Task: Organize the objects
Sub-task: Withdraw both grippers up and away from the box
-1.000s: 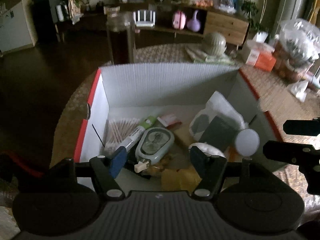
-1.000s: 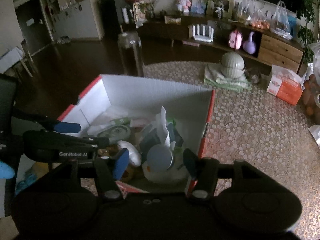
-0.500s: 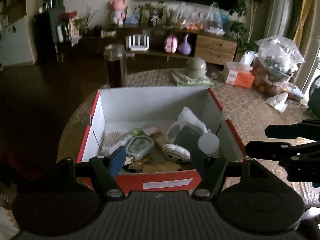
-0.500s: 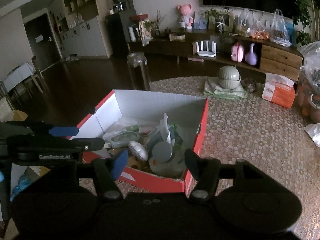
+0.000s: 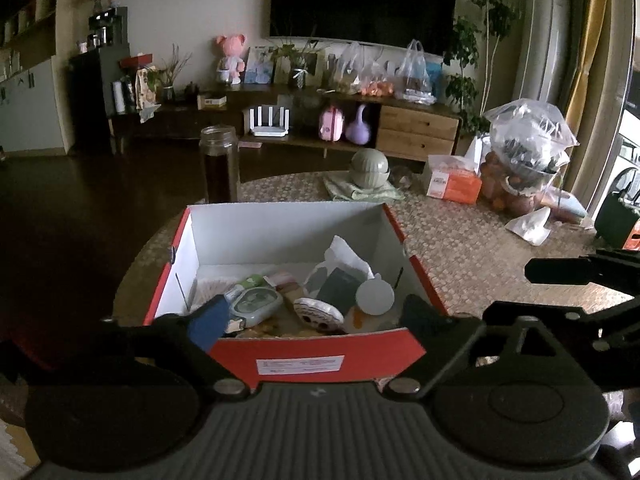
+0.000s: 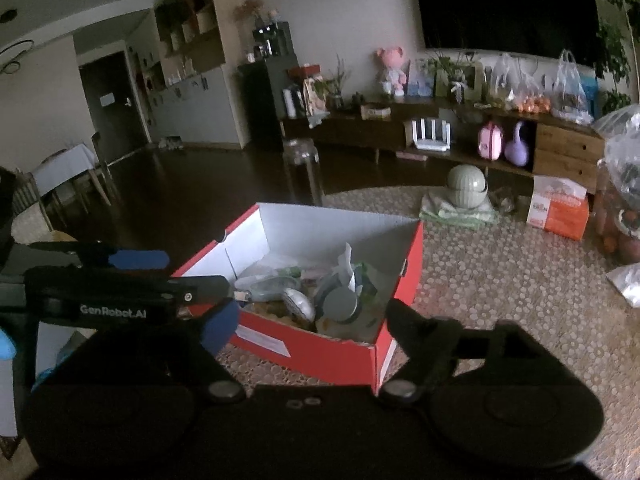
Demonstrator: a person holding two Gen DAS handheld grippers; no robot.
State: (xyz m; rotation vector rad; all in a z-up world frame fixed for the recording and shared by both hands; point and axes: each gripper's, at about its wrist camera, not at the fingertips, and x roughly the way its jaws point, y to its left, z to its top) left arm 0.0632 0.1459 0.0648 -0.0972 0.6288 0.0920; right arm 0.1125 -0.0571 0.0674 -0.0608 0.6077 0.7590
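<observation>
Red cardboard box [image 5: 320,354], white inside and filled with small household items, sits on the patterned worktop [image 5: 480,256] at 12 o'clock from both grippers. Left gripper [image 5: 316,320] and right gripper [image 6: 312,316] hover short of its near wall, jaws opening and empty. A jar [image 5: 219,168] stands beyond at 11 o'clock.

A box [image 5: 316,354] on the table [image 5: 472,248] holds a jumble of small items [image 5: 304,300].

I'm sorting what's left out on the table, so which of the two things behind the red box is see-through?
The tall glass jar with dark contents, behind the red box's far left corner. The round ribbed green pot, on a folded cloth, is opaque.
</observation>
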